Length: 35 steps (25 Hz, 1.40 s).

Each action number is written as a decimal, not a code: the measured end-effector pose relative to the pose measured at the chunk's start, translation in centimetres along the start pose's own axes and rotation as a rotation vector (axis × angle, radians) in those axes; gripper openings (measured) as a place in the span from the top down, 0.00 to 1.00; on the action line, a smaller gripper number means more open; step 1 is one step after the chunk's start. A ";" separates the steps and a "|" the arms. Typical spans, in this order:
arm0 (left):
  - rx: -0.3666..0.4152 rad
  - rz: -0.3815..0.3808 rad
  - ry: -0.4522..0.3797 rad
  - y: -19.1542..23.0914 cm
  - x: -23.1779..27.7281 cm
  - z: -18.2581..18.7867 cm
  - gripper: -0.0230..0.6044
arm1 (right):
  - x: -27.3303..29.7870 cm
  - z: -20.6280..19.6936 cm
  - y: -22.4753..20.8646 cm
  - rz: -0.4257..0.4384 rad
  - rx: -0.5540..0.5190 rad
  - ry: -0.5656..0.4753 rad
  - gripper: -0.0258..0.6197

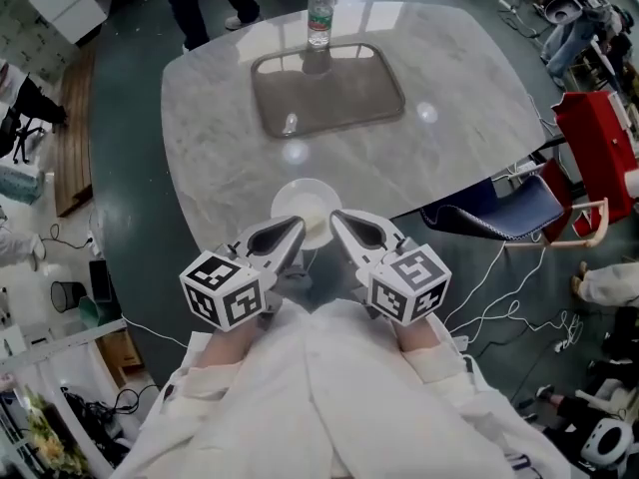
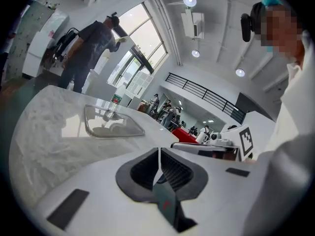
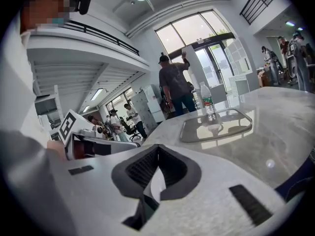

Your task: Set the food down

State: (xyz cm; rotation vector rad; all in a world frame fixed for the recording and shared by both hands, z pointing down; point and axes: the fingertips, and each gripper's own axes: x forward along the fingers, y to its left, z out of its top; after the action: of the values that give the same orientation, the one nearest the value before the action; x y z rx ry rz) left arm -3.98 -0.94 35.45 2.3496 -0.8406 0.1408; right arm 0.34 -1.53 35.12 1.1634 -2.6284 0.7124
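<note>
At the near edge of the bench (image 1: pixel 449 118), a white plate (image 1: pixel 308 206) sits between the left tool (image 1: pixel 296 227) and right tool (image 1: pixel 338 219), each seemingly pinched tight on its rim (no food shows clearly). This looks like the set-down step. Next: lower the plate level onto the bench, then part the jaws.

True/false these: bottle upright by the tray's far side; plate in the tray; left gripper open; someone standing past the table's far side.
1. The bottle stands upright by the far side of the tray. True.
2. The plate sits in the tray. False: it is at the near edge of the table.
3. The left gripper is open. False: it and the right gripper are each shut on the plate's rim.
4. A person stands beyond the table's far side. True.
</note>
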 end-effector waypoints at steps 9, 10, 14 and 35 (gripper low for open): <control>0.040 -0.082 0.065 2.8 1.5 2.6 0.92 | 3.8 1.9 -1.2 -0.047 0.020 -0.016 0.96; 0.040 -0.088 0.073 3.0 1.6 2.6 0.92 | 4.1 2.1 -1.3 -0.052 0.021 -0.017 0.96; 0.040 -0.121 0.101 3.6 2.1 2.8 0.92 | 5.0 2.3 -1.7 -0.070 0.030 -0.014 0.96; -0.021 -0.074 0.166 5.7 2.2 1.1 0.92 | 5.2 0.9 -2.7 -0.055 0.082 0.045 0.96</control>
State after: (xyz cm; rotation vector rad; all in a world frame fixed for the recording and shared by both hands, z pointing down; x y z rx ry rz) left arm -5.86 -6.19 38.23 2.3092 -0.6710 0.2909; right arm -1.12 -6.89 37.13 1.2220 -2.5416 0.8324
